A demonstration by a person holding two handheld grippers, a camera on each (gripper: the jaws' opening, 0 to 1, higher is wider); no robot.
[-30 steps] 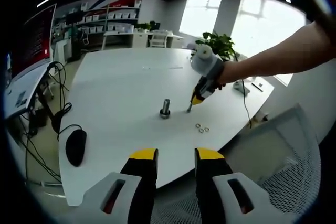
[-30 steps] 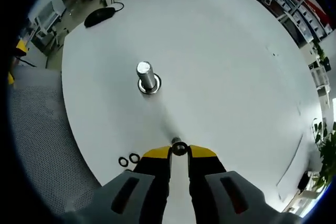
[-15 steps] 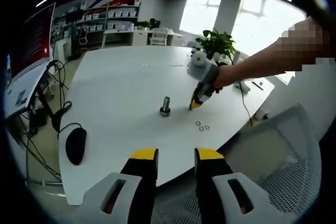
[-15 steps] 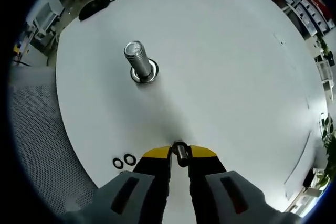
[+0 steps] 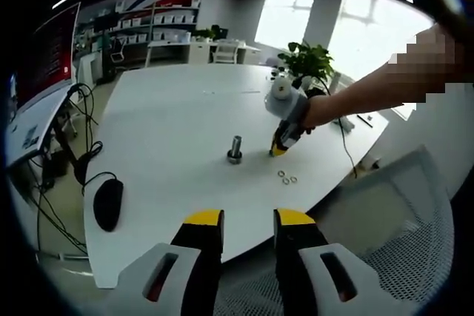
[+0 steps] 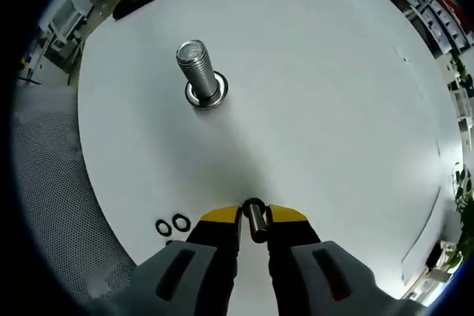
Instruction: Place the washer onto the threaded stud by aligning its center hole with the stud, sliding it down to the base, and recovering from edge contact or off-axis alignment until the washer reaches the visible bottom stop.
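Gripping a washer (image 6: 254, 217) on edge between its yellow tips, the right tool (image 6: 253, 216) is hovering over the white tabletop (image 6: 326, 94), with the threaded stud (image 6: 198, 66) standing upright ahead of it and somewhat to the left in the right gripper view. The washer is being held by its rim, probably so that its center hole is staying free to meet the stud's top; from here it is well apart from the stud and not yet lined up over it, so the approach and alignment are judged to be still ahead. At the stud's foot a wider metal collar (image 6: 207, 95) is sitting on the tabletop, likely the bottom stop the washer must reach. Two spare washers (image 6: 172, 224) are lying flat side by side near the tabletop edge, close to the right tool. In the left gripper view, the left tool (image 5: 248, 220) is being kept back off the tabletop's near edge, its jaws parted with nothing between them, apparently just watching while a person's arm (image 5: 370, 92) is reaching the right tool (image 5: 279, 149) in just beside the stud (image 5: 235, 149). A dark mouse (image 5: 107, 204) is lying well off to the side.
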